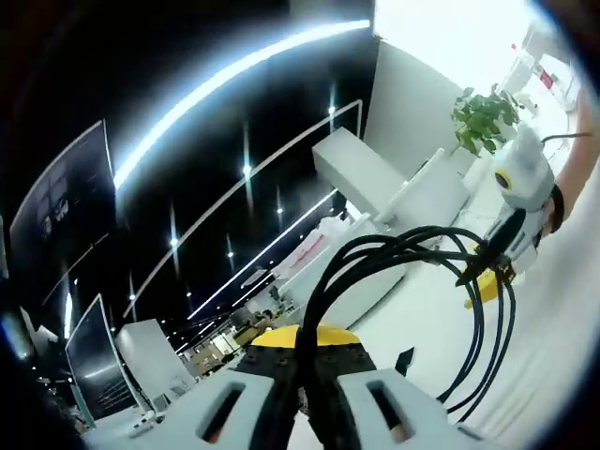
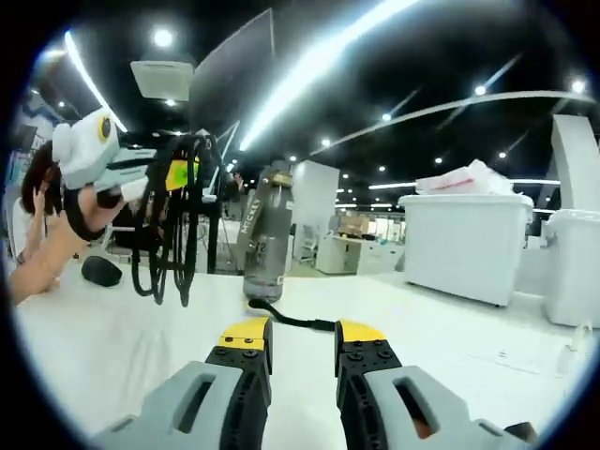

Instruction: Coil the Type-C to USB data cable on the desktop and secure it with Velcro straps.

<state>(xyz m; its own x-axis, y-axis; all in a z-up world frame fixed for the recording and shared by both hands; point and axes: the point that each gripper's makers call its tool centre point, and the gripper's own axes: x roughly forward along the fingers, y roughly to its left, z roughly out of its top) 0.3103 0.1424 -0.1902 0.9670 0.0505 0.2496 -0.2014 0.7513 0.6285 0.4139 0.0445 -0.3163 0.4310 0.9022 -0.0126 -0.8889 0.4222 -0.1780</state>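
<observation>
In the left gripper view my left gripper [image 1: 305, 364] is shut on a bundle of black cable loops [image 1: 394, 248] that rise from between its jaws and arc to the right. The yellow tips of another white gripper [image 1: 487, 278], held by a hand, rest against the far side of the coil; I cannot tell if they pinch it. In the right gripper view my right gripper [image 2: 303, 334] stands open over the white table [image 2: 112, 347] with nothing between its jaws. Just beyond it lies a short black strip [image 2: 286, 319], either a strap or a cable end. At the left a hand holds a white gripper [image 2: 173, 174] with the coil [image 2: 169, 246] hanging from it.
A dark water bottle [image 2: 265, 234] stands upright behind the black strip. A dark rounded object [image 2: 100, 270] lies on the table at the left. White bins [image 2: 464, 244] stand at the right. A potted plant [image 1: 483, 117] and monitors [image 1: 94, 366] show beyond the table.
</observation>
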